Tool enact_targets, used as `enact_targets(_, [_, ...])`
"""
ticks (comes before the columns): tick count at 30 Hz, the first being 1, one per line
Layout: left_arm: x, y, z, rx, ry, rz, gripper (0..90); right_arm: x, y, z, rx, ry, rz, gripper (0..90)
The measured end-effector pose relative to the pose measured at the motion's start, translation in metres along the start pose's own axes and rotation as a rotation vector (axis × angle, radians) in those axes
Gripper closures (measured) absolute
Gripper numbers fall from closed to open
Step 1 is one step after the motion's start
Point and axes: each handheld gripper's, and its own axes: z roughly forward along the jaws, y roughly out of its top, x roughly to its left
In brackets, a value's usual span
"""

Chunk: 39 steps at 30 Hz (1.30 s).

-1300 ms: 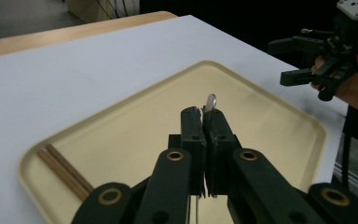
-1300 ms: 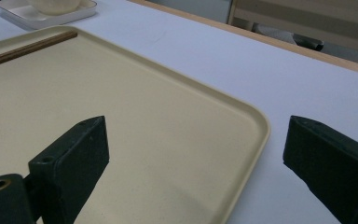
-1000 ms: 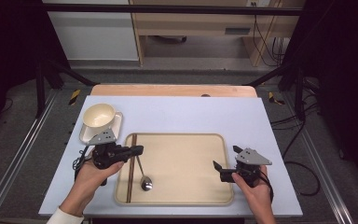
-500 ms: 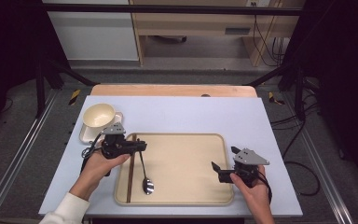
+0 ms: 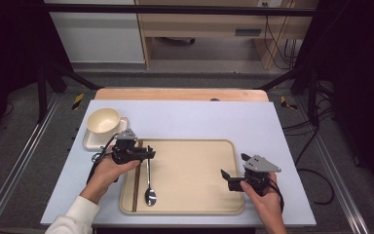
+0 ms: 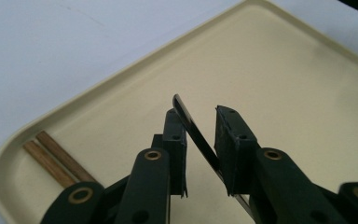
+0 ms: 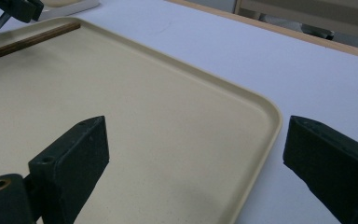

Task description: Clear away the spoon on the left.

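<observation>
So the spoon point(image 5: 149, 178) is down flat on the tray point(image 5: 195, 214) now, next to the chopsticks point(image 5: 136, 183). The left gripper point(image 5: 148, 152) jaws have just been opening, handle tip between them but slack, so it looks placed. Right gripper point(image 5: 230, 178) hangs wide open over the tray's right edge. Cup point(image 5: 102, 121) sits clear, back-left on the desk point(image 5: 199, 117).

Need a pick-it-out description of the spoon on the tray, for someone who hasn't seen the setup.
Find the beige tray on the pale blue table. Near its left edge lie dark wooden chopsticks; just right of them is the spoon, the only shiny metal piece, bowl toward the person, handle tip between the left gripper jaws.
</observation>
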Motion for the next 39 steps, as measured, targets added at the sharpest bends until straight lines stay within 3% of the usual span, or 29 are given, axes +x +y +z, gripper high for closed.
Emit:
enact_targets(7, [0.005, -0.006, 0.006, 0.002, 0.089, 0.012, 57.4, 0.0, 0.0, 0.0, 0.002, 0.003, 0.001, 7.3])
enact_targets(9, [0.006, -0.007, 0.005, -0.015, 0.11, 0.014, 50.8, 0.0, 0.0, 0.0, 0.001, 0.002, 0.001, 7.3])
enact_targets(22, [0.001, -0.009, -0.007, -0.1, 0.196, 0.043, 30.8, -0.001, 0.0, 0.0, -0.003, -0.004, -0.001, 6.9])
enact_targets(27, [-0.002, -0.011, -0.016, -0.136, 0.232, 0.06, 25.0, -0.001, 0.0, -0.001, -0.004, -0.005, -0.003, 6.9])
enact_targets(32, [-0.003, -0.011, -0.029, -0.16, 0.288, 0.102, 21.0, -0.001, 0.0, -0.001, -0.008, -0.01, 0.001, 6.8])
enact_targets(36, [-0.001, -0.011, -0.044, -0.187, 0.324, 0.102, 18.7, -0.001, 0.0, -0.001, -0.007, -0.014, -0.001, 6.4])
enact_targets(39, [0.001, -0.012, -0.056, -0.218, 0.375, 0.098, 17.4, -0.001, 0.0, -0.001, -0.01, -0.015, -0.004, 6.0])
